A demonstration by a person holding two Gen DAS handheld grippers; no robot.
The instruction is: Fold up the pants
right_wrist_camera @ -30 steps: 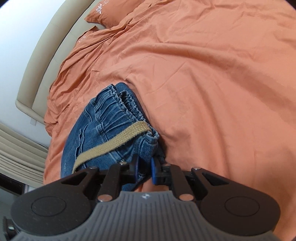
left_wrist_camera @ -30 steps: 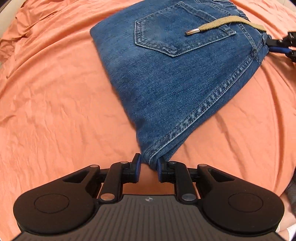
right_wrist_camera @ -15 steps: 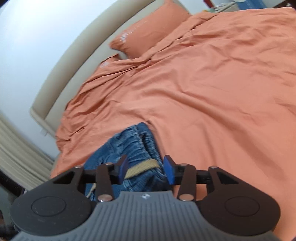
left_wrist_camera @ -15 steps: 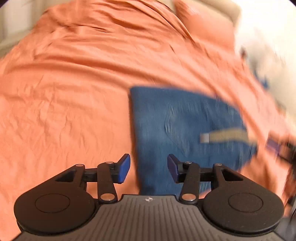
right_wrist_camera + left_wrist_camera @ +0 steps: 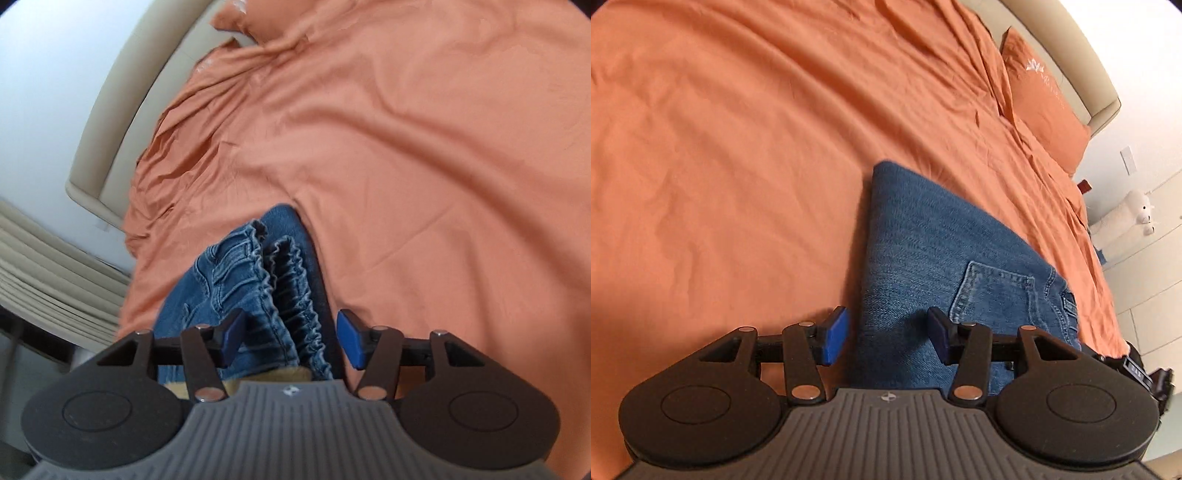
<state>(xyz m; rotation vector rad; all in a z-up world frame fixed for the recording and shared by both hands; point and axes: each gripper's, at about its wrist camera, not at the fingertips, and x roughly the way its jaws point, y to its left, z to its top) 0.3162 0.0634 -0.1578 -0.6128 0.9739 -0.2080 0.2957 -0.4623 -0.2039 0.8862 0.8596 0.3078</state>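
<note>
Both claws have let go (jaws spread) above folded pants (image 5: 923, 258).

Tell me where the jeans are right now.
The folded jeans lie on the orange bedsheet, low and centre in both wrist views, just ahead of each gripper's open jaws, with the pillow beyond.

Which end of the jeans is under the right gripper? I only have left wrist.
Observer: The ruffled elastic waistband; the right gripper is open above it.
Operator: Drawstring visible?
Observer: A tan strip shows at the gripper body, under the denim edge.
Operator: Anything left of the bed there?
Observer: A beige headboard and pale pleated curtains.
</note>
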